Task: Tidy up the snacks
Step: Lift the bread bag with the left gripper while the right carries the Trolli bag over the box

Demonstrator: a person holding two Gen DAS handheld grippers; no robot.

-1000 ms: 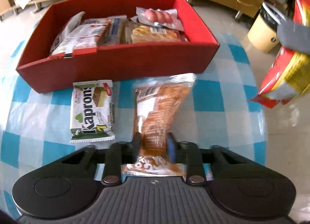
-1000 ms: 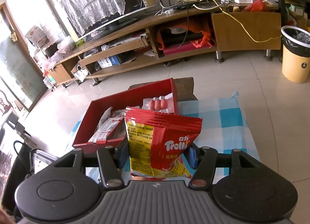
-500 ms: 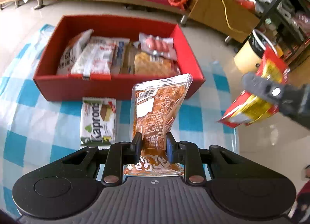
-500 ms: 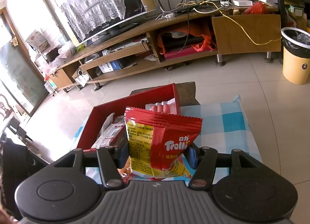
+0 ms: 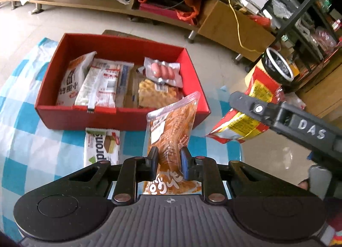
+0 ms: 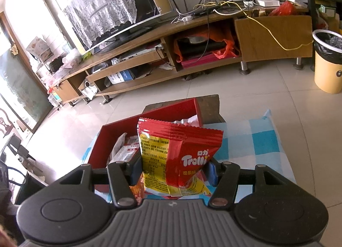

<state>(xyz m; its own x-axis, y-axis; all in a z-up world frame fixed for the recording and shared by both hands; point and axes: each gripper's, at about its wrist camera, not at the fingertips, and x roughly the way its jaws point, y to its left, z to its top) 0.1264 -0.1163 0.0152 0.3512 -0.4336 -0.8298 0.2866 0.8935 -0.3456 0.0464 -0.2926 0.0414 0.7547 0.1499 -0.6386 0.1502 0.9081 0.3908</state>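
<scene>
Red box (image 5: 119, 116) beyond both held packets (image 5: 171, 131).

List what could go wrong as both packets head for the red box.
1. The left gripper pinches the orange packet near its lower end, so the long free end may sag and catch the red box wall.
2. The box is already crowded; the sausage pack lies on top and could be knocked out.
3. The right gripper with the red gummy bag is close by; the two could collide over the box.
</scene>
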